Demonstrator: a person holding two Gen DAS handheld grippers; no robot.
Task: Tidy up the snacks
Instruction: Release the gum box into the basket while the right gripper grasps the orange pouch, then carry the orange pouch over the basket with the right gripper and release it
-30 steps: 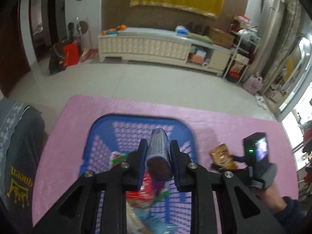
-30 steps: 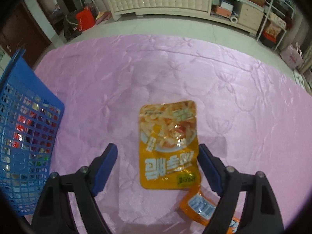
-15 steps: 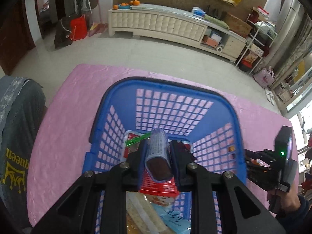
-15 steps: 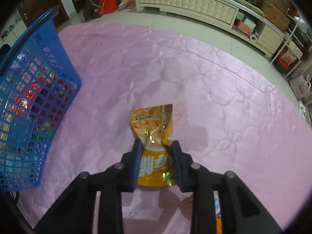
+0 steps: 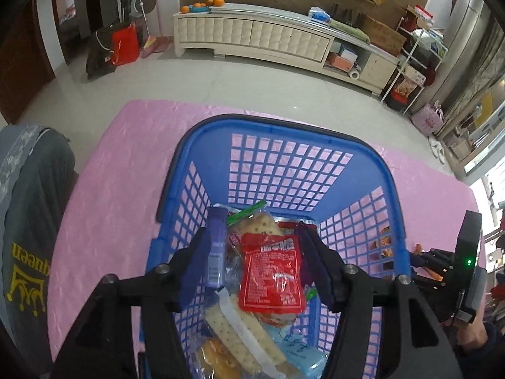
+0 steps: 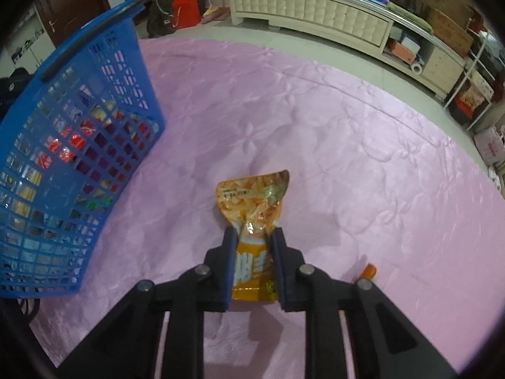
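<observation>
Starting nearest the right wrist camera, the right gripper (image 6: 252,237) points steeply down at the pink tablecloth (image 6: 347,132). Its jaws are closing, and the blue pads press both sides of the orange snack pouch (image 6: 254,208), which is pinched at its lower half. The pouch's upper half projects forward beyond the fingertips and its top corner curls. A second orange packet (image 6: 367,271) shows only as a small tip on the cloth, just right of the right finger. To the left stands the blue basket (image 6: 79,132), well apart from the pouch, with coloured wrappers visible through its lattice wall.

In the left wrist view, the left gripper (image 5: 262,240) hangs inside the basket (image 5: 284,170) mouth. Its jaws are opening. A purple tube-shaped snack (image 5: 216,249) lies against the inner face of the left finger; the right finger stands clear of it, so no grip is applied. Between the fingers, in the basket, lie a red packet (image 5: 271,281), a clear cracker pack (image 5: 252,227) behind it, and, nearer the camera, a long cracker sleeve (image 5: 243,334) and a pale blue packet (image 5: 303,350).

At the right edge of this view, the person's hand (image 5: 470,334) holds the right gripper's black body. At the left edge hangs a dark garment with yellow lettering (image 5: 25,252). Beyond the table are the tiled floor (image 5: 157,82) and a cream low cabinet (image 5: 268,38) with oranges (image 5: 208,2) on top.
</observation>
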